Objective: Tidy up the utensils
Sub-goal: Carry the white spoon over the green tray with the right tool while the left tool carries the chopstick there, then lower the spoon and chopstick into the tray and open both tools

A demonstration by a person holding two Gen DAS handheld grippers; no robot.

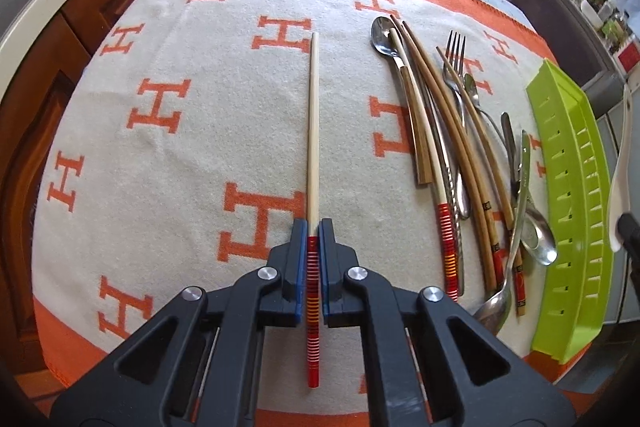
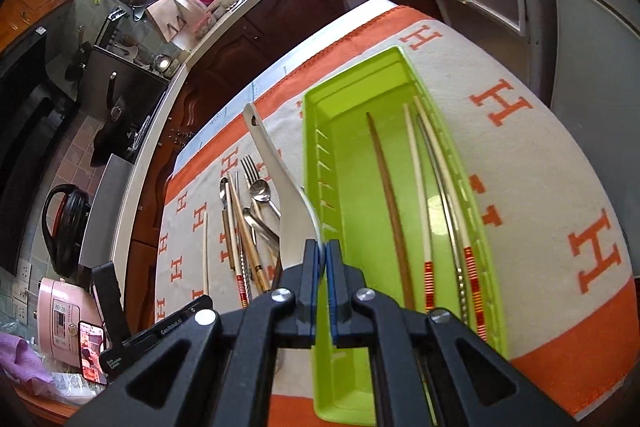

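Left wrist view: the left tool (image 1: 314,241) is seen pressed together on a single chopstick (image 1: 313,131), pinching it at the red-striped thick end, while the pale thin end points to the upper middle of the frame. The chopstick lies along the orange and cream blanket (image 1: 180,155) that covers the counter. To the right of it, a loose pile of utensils (image 1: 460,155) is spread: brown chopsticks, spoons, a fork and one more striped chopstick. The green tray (image 1: 568,211) stands at the right edge of the frame.

In the right wrist view, the right tool (image 2: 323,259) is closed on a white spoon (image 2: 276,171), gripping it by the edge of the bowl part, with the handle rising toward the upper left. The tray (image 2: 324,131) is just beside it on the right, and several chopsticks are already laid inside.

The chopstick is judged to be light, stiff and smooth, so it may turn or slide between the pads; a hold nearer to its middle would probably balance it better than the hold at the end. The white spoon looks like ceramic or hard plastic; if ceramic, it is fragile and should be set down softly.

Some things cannot be made out well. Whether the chopstick is lifted or rests on the blanket cannot be told. The near end of the tray is hidden behind the right tool, the material of the spoon is not certain, and the pile overlaps so much that the pieces are hard to count.
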